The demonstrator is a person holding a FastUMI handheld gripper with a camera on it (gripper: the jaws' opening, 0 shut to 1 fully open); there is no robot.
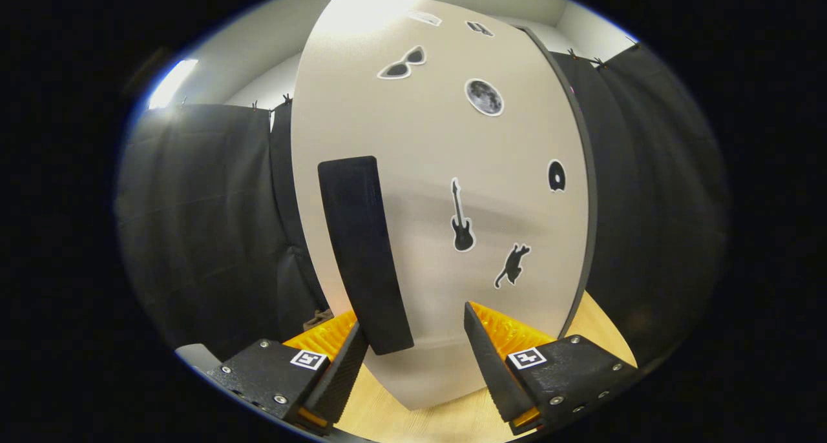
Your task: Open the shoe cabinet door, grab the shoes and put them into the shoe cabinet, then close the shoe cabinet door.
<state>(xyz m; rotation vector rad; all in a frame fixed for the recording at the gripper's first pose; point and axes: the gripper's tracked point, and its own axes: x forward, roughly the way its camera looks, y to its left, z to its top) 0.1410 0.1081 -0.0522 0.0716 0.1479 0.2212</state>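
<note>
Door [446, 172] faces you, its handle [365, 256] at 11 o'clock from your gripper [417, 359], whose fingers are spread, the left fingertip [345, 365] touching it.

Ceiling light [169, 84] glares above, cabinet door [439, 172] top washed bright, edges bowed by fisheye, focus sharp

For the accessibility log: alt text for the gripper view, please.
The open gripper faces a pale cabinet door, its fingers either side of the lower end of the door's long black vertical handle without pressing it. Small black stickers dot the door: guitar, cat, sunglasses, moon.
</note>
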